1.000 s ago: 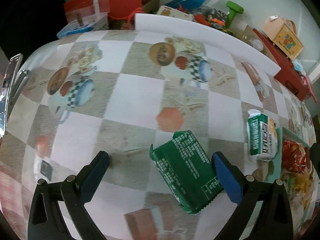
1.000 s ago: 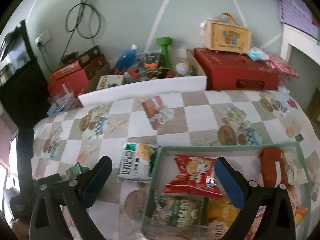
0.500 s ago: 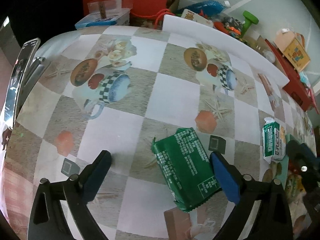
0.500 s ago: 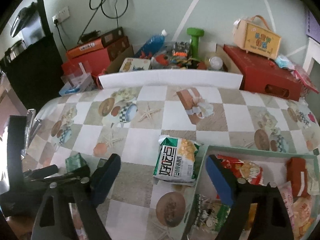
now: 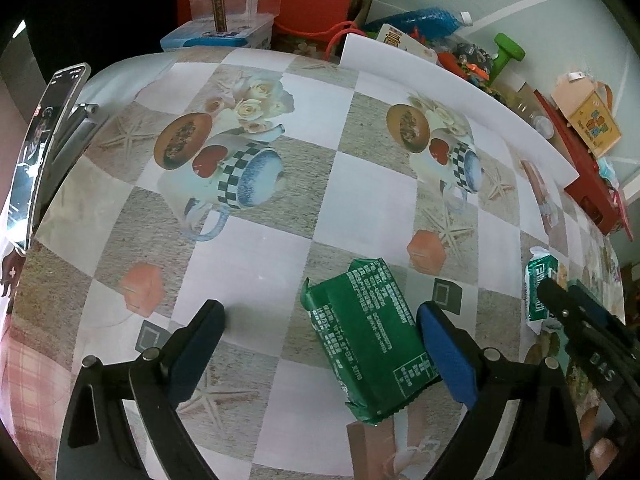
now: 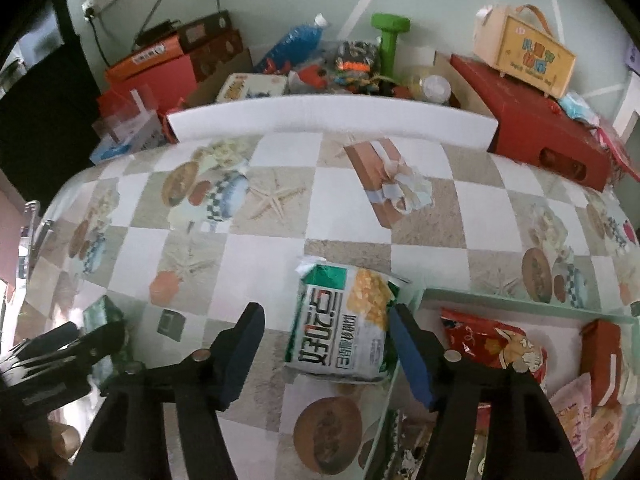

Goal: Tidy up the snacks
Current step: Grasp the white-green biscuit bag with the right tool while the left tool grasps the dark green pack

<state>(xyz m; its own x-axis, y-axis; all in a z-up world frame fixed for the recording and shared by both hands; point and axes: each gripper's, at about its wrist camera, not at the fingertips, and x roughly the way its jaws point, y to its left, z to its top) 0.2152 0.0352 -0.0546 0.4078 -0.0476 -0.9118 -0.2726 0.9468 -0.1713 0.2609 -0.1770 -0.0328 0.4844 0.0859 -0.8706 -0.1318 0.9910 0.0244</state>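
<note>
Corn snack bag (image 5: 538, 292), left wrist view: lay flat at the far right edge, on the tray's side of the table, half hidden behind the right gripper (image 5: 568, 300). Could not be judged there whether that claw touched it. Green packet (image 5: 368, 340): lay well away from the tray, beyond the corn bag from it, long axis slanting from upper left to lower right. Sat between the fingers of the left gripper (image 5: 320, 316), hard against the right-hand pad, with a broad gap to the other. Stood wide open, gripping nothing. Looked the nearer hand for this packet by far.

Corn snack bag (image 6: 344, 324), right wrist view: lay on the tablecloth (image 6: 280, 248) just outside the tray (image 6: 520, 294), against its left rim, long axis running away from the camera and so along the fingers. Straddled by the right gripper (image 6: 326, 316), whose jaws had just been closing with the bag between them. Stood about half shut; right pad at the bag's tray-side edge, left pad apart from the other edge, so no grip made. Squeeze across the short width seemed the likely coming move, then a short carry sideways over the rim. Green packet (image 6: 104, 316) and left gripper (image 6: 80, 344): well off to the side away from the tray.
</note>
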